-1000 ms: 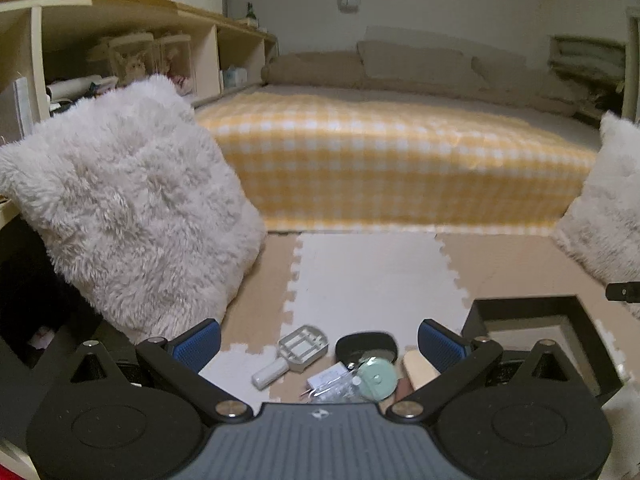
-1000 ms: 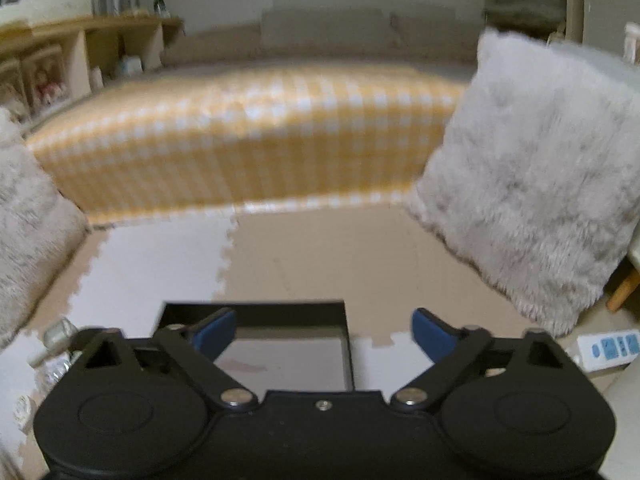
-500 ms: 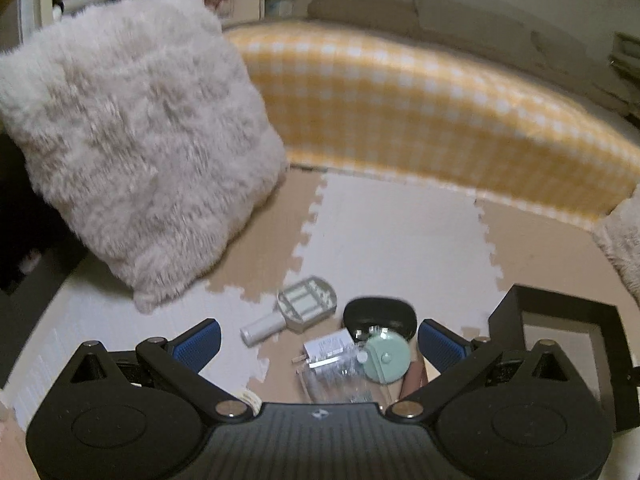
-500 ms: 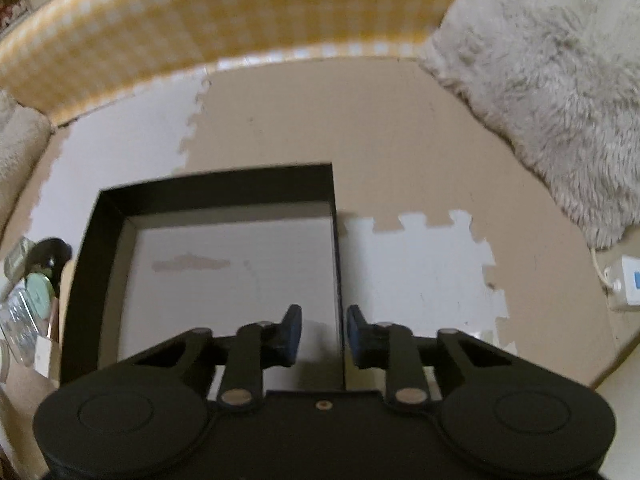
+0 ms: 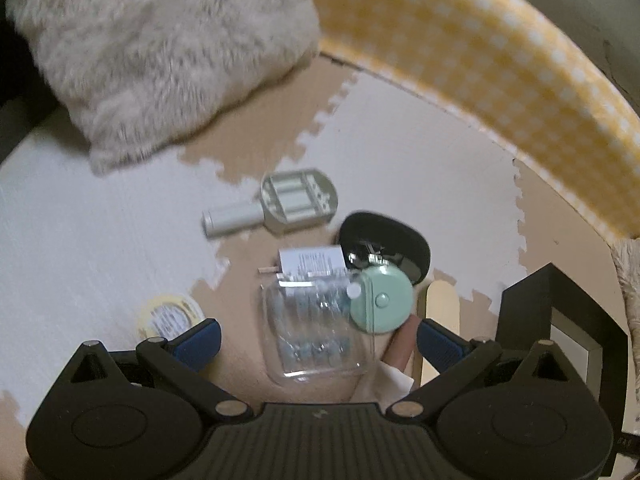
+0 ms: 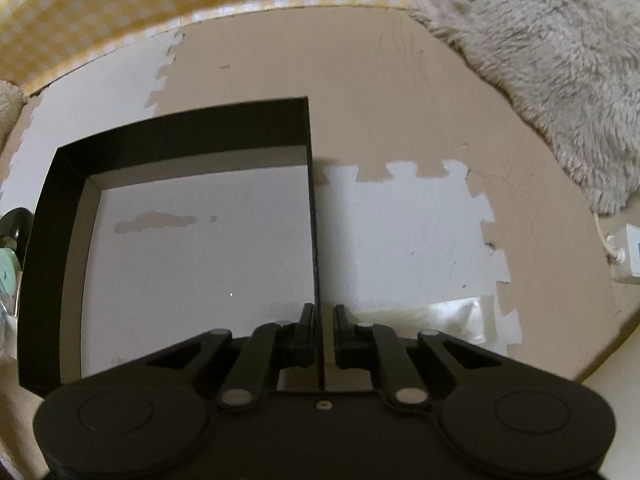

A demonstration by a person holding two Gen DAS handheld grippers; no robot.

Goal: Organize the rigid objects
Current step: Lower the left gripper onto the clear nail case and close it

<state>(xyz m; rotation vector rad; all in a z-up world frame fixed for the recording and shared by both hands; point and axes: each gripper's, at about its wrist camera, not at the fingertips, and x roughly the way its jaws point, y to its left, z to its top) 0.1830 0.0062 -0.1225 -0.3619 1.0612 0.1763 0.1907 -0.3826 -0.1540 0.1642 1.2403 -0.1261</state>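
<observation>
My right gripper (image 6: 322, 316) is shut on the right wall of an open black box (image 6: 180, 128) with a white floor and nothing in it. In the left wrist view my left gripper (image 5: 318, 342) hangs open over a pile on the foam mat. A clear plastic case (image 5: 316, 332) lies between its blue fingertips (image 5: 196, 340) without touching them. On the case rests a mint round tape measure (image 5: 380, 300), with a black oval case (image 5: 384, 252) behind. A grey handled tool (image 5: 288, 204) and a yellow tape roll (image 5: 170, 316) lie nearby. The black box (image 5: 560, 312) stands at the right.
A yellow checked bed edge (image 5: 500, 52) runs along the back. Fluffy cushions lean at the left (image 5: 160, 40) and right (image 6: 540, 60). A white power strip (image 6: 628, 252) lies at the far right. A wooden stick (image 5: 436, 308) and a white label (image 5: 312, 260) sit in the pile.
Both grippers sank and tipped down toward the floor. The right one closed from wide open onto the box's right wall. The left one stayed open and came over the pile.
</observation>
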